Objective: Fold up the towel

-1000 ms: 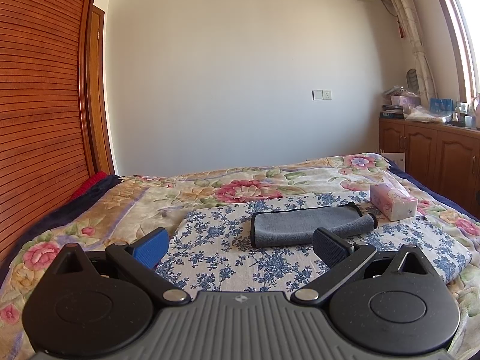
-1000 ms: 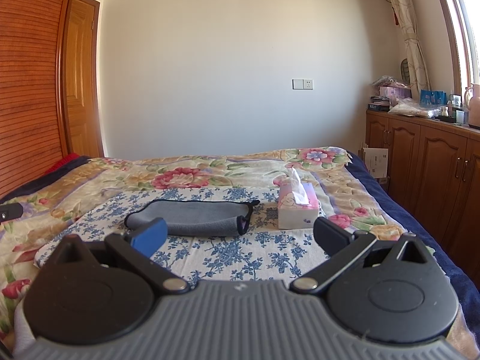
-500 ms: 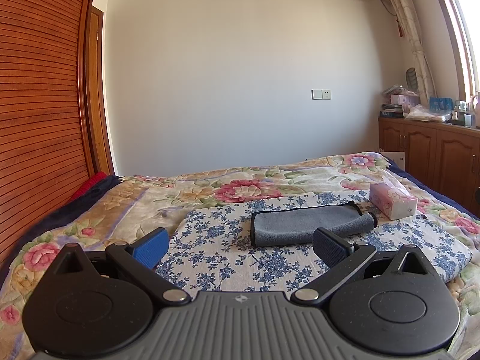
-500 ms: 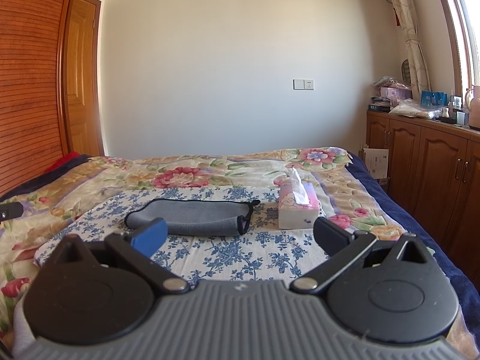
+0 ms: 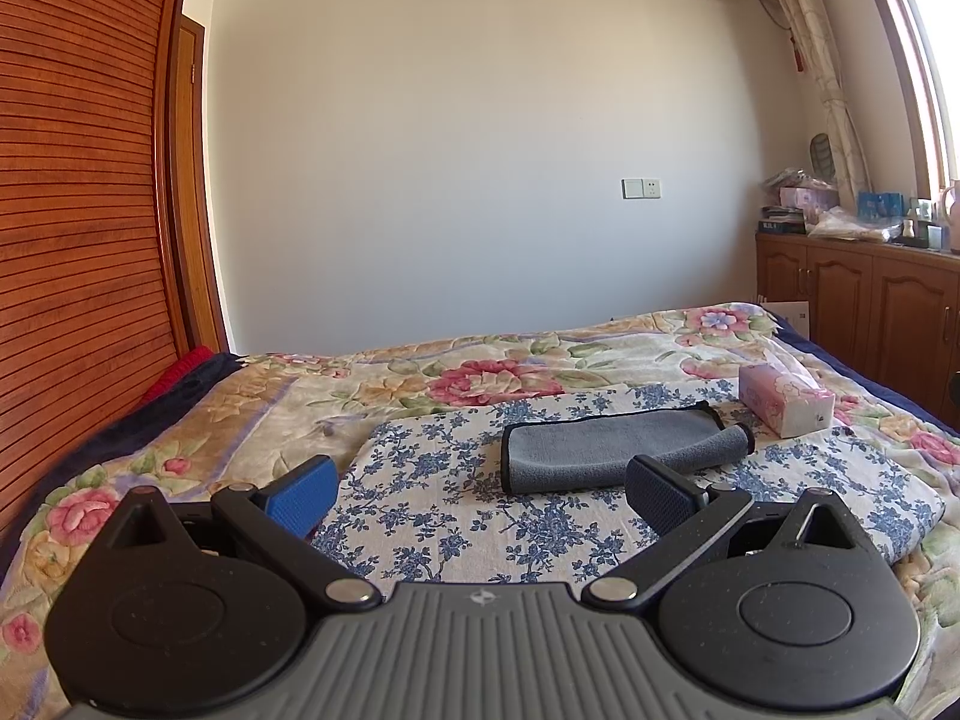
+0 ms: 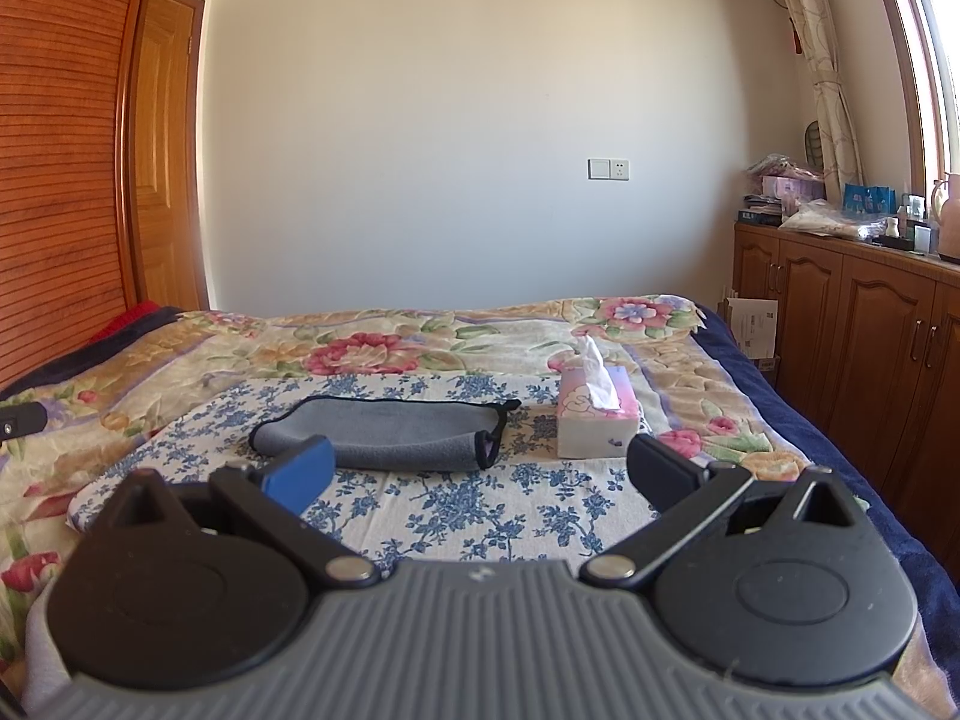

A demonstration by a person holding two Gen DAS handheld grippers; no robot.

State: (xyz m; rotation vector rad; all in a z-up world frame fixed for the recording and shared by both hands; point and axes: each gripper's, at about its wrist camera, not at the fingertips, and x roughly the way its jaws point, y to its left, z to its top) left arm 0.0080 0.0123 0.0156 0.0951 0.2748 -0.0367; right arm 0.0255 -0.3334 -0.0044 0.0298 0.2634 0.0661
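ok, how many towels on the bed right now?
1. A single grey towel with dark edging, already folded over, lies on the blue-floral cloth mid-bed, left of the pink tissue box. Neither open gripper touches it. No other towel shows.

Barely any change. In the right wrist view the grey towel (image 6: 393,432) and tissue box (image 6: 594,420) sit slightly lower and larger than a second ago, so the right claw (image 6: 480,471) has eased a little closer and tipped up. Left wrist view shows only a hair of drift.
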